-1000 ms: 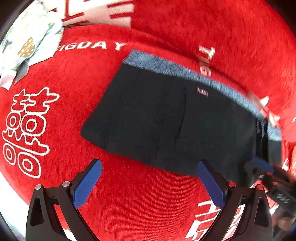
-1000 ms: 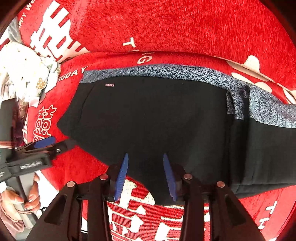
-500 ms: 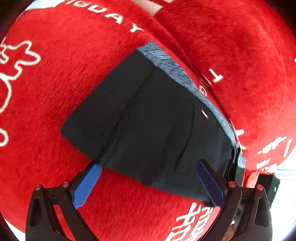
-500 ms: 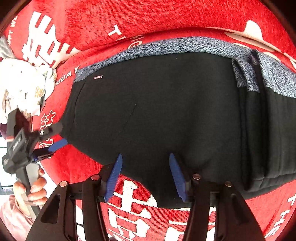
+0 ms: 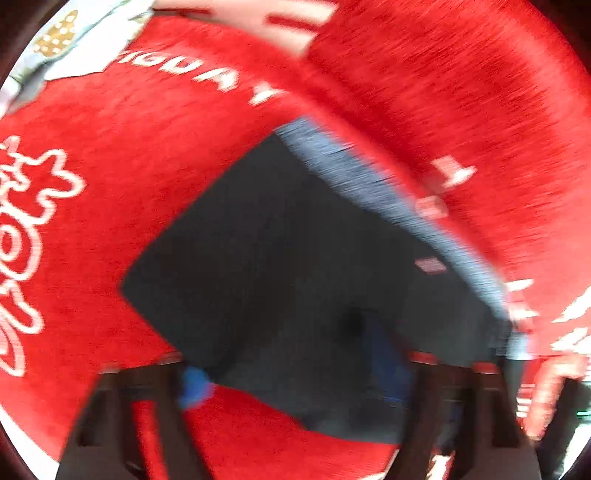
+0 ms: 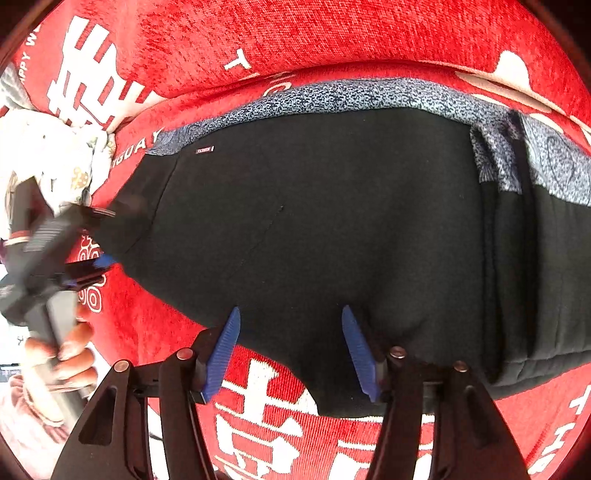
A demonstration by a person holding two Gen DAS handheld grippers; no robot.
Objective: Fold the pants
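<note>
The black pants (image 6: 332, 221) with a speckled grey waistband (image 6: 351, 96) lie folded on the red sofa; a folded stack of layers sits at the right end (image 6: 517, 258). My right gripper (image 6: 291, 347) is open, its blue fingers straddling the pants' near edge. In the blurred left wrist view the pants (image 5: 295, 258) fill the middle and my left gripper (image 5: 295, 376) is open, its blue fingers (image 5: 194, 384) at the pants' near edge, one over the cloth. The left gripper also shows in the right wrist view (image 6: 99, 266), at the pants' left corner.
The red sofa cover (image 6: 332, 33) with white characters lies under everything; the backrest rises behind the waistband. A white patterned cloth (image 6: 55, 155) lies at the far left. A hand (image 6: 66, 354) holds the left gripper's handle.
The left gripper has moved in onto the pants' near left edge and its jaws have narrowed somewhat; its view is now motion-blurred. The right gripper has stayed open at the near edge, slightly closer.
</note>
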